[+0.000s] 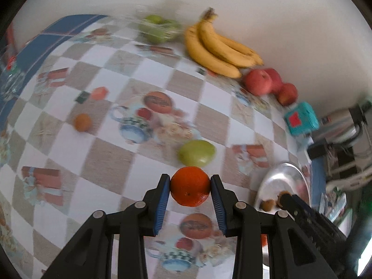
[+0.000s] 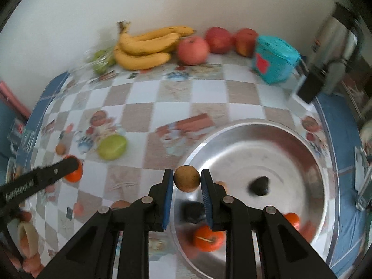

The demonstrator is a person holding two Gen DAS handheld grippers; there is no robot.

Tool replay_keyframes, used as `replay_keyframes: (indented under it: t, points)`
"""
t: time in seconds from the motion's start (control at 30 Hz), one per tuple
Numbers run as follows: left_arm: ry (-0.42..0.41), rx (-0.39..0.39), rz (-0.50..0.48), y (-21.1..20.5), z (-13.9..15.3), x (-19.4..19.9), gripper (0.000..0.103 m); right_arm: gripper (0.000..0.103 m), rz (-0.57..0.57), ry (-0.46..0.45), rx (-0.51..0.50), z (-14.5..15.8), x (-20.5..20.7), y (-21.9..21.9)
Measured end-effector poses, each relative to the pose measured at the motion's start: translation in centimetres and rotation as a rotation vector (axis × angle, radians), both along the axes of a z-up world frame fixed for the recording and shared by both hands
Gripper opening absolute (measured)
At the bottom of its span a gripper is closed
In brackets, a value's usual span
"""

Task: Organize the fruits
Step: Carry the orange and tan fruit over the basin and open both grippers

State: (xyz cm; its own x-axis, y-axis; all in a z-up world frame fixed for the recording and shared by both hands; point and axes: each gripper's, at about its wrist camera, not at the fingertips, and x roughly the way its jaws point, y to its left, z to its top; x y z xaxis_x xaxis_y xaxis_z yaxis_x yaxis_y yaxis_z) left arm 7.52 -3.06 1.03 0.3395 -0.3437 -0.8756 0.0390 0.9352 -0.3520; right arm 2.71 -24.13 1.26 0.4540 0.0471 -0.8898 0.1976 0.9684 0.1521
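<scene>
My left gripper point(image 1: 190, 178) is shut on an orange tangerine point(image 1: 190, 189), held above the checked tablecloth. In the right wrist view the left gripper point(image 2: 69, 164) shows at the far left with the tangerine point(image 2: 75, 174). My right gripper point(image 2: 187, 172) is shut on a small round brown fruit point(image 2: 187, 179), held over the near-left rim of a metal bowl point(image 2: 244, 125). A tangerine point(image 2: 208, 237) lies inside the bowl. On the cloth lie a green fruit point(image 1: 196, 152) and another small brown fruit point(image 1: 82, 122).
Along the wall at the back are bananas point(image 2: 144, 46), three red apples point(image 2: 193, 50), a clear bag of green fruit point(image 1: 158, 28) and a teal box point(image 2: 274, 58). A metal kettle point(image 2: 337, 46) stands at the far right. The bowl point(image 1: 281, 179) sits right of the left gripper.
</scene>
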Motion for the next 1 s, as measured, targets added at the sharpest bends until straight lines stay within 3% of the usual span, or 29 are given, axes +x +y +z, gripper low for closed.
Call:
replay_keyframes:
  t: [0.47,0.63,1.0]
  points:
    - [-0.109,-0.015,-0.317,-9.4,0.4,-3.0,0.038,0.025,-0.323,0.033,0.023,-1.3,-3.2,-8.5]
    - [-0.159,-0.021,-0.404,-11.9,-0.1,-3.7,0.038,0.025,-0.355,0.051,0.039,-1.9,-3.5,-9.3]
    - [-0.178,0.000,-0.447,-13.7,-1.5,-3.7,0.038,0.025,-0.394,0.103,0.047,-3.7,-3.8,-9.9]
